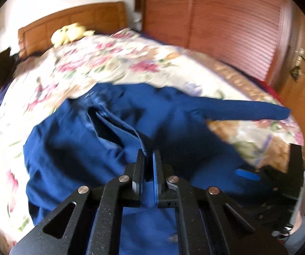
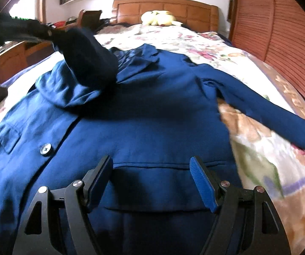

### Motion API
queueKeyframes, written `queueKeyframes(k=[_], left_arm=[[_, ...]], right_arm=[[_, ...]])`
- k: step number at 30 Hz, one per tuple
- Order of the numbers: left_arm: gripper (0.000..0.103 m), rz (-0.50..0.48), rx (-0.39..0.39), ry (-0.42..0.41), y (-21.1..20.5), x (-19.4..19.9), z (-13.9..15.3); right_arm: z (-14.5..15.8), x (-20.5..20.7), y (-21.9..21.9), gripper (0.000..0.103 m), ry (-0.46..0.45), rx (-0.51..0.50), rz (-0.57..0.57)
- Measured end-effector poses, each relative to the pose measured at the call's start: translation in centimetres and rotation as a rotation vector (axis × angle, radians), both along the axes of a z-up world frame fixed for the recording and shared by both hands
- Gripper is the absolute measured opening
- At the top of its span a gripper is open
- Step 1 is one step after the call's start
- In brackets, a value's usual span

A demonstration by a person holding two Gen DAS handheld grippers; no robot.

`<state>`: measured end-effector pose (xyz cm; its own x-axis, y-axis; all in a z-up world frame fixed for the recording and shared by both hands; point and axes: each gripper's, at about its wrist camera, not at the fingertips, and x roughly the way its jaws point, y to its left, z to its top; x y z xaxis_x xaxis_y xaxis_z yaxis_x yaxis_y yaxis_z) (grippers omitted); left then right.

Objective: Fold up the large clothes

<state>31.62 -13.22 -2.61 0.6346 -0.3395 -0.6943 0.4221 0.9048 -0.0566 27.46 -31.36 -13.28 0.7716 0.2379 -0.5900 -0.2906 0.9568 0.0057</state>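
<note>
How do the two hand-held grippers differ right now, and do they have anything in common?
The left hand-held gripper is shut, pinching a fold of the blue jacket; the right hand-held gripper is open and holds nothing. The left one has cloth lifted up to it; under the right one, the jacket lies flat on the floral bedspread. Both have black frames with a blue pad and point down at the jacket.

Left gripper: black textured linkage arms, silver rivets, one blue-faced finger pad. Right gripper: same black frame, triangular cut-outs, ribbed blue pad.
</note>
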Motion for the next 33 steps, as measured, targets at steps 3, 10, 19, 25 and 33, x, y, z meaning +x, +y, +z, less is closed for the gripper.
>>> queueKeyframes(k=[3, 10, 19, 25, 33], left_arm=[[0.007, -0.041, -0.003, -0.019, -1.6, -1.0, 1.4], [0.011, -0.127, -0.036, -0.001, -2.2, -3.8, 3.6], [0.031, -0.051, -0.017, -0.018, 3.1, -8.9, 0.9], [0.032, 0.054, 0.020, 0.019, 8.4, -10.9, -3.4], [0.033, 0.182, -0.010, 0.067, 14.1, -12.4, -7.6]], right_arm=[[1.3, -0.4, -1.5, 0.076, 0.002, 0.046, -0.021], [4.5, -2.6, -4.6, 0.076, -0.066, 0.013, -0.055], [7.3, -3.2, -3.4, 0.076, -0.102, 0.056, -0.004], [7.7, -0.8, 1.1, 0.076, -0.083, 0.047, 0.125], [6.2, 4.0, 9.7, 0.061, 0.032, 0.001, 0.299]])
